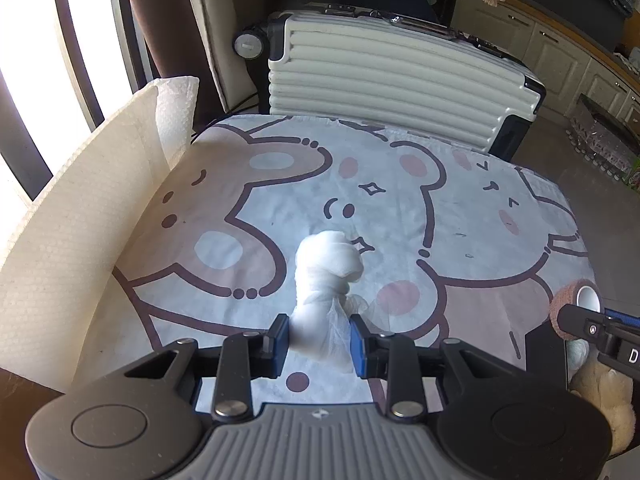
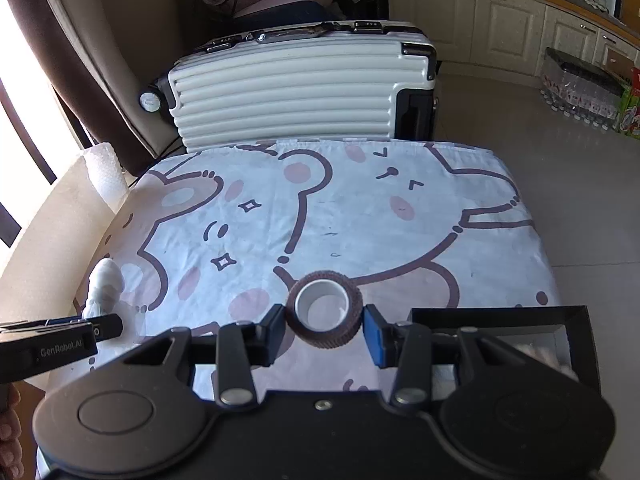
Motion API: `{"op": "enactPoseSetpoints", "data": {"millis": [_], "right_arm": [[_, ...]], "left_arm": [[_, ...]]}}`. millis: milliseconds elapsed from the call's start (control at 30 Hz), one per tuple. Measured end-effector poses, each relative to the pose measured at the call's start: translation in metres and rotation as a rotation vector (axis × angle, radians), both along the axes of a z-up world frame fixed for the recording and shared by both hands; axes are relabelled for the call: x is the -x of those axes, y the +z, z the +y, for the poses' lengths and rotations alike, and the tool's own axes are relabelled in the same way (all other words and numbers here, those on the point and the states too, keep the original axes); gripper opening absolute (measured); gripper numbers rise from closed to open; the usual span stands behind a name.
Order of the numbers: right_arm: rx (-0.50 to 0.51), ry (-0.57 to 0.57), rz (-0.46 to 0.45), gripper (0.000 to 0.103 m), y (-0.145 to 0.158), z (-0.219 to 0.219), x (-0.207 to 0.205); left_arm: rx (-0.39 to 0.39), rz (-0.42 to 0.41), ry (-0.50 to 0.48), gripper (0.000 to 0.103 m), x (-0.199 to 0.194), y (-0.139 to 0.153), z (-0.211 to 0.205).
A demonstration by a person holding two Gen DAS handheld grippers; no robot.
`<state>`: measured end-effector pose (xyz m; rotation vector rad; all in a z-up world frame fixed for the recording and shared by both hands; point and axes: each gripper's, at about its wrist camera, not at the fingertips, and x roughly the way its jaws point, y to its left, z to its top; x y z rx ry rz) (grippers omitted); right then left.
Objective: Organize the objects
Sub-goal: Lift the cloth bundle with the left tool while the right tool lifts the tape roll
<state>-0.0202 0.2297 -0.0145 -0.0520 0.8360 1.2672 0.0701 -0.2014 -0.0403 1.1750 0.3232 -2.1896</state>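
Note:
My left gripper (image 1: 319, 340) is shut on a white gauze bundle (image 1: 329, 268), which sticks up above the bear-print tablecloth (image 1: 460, 208). In the right wrist view the same gauze bundle (image 2: 105, 284) shows at the left edge, held by the left gripper's fingers (image 2: 108, 326). My right gripper (image 2: 324, 330) is shut on a brown bandage roll (image 2: 325, 312) with a white core, lifted over the near part of the cloth. That brown roll (image 1: 576, 300) also appears at the right edge of the left wrist view. A black open box (image 2: 520, 320) sits just right of the right gripper.
A white ribbed suitcase (image 2: 288, 92) stands behind the table's far edge. A white foam sheet and bubble wrap (image 1: 80, 208) lean along the left side. A plush toy (image 1: 604, 396) lies at the near right. Cabinets (image 2: 500, 24) and packed bottles (image 2: 580, 92) stand on the floor beyond.

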Motion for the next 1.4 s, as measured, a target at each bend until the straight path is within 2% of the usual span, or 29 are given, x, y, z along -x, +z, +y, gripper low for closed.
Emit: {"op": "enactPoseSetpoints", "data": {"millis": [400,1033,1400], "right_arm": [[-0.006,-0.036,0.001,0.043,-0.006,-0.023,-0.022],[0.014,-0.205,0.052,0.043,-0.041,-0.086,-0.096],[0.020,-0.247,0.075,0.043,-0.057,-0.101,-0.119]], "left_arm": [[-0.010,0.024,-0.041,0.033,0.009,0.002,0.021],[-0.070,0.077,-0.235,0.033,0.060,-0.009,0.101],[-0.091,0.084,-0.332,0.033,0.083,-0.020,0.138]]}}
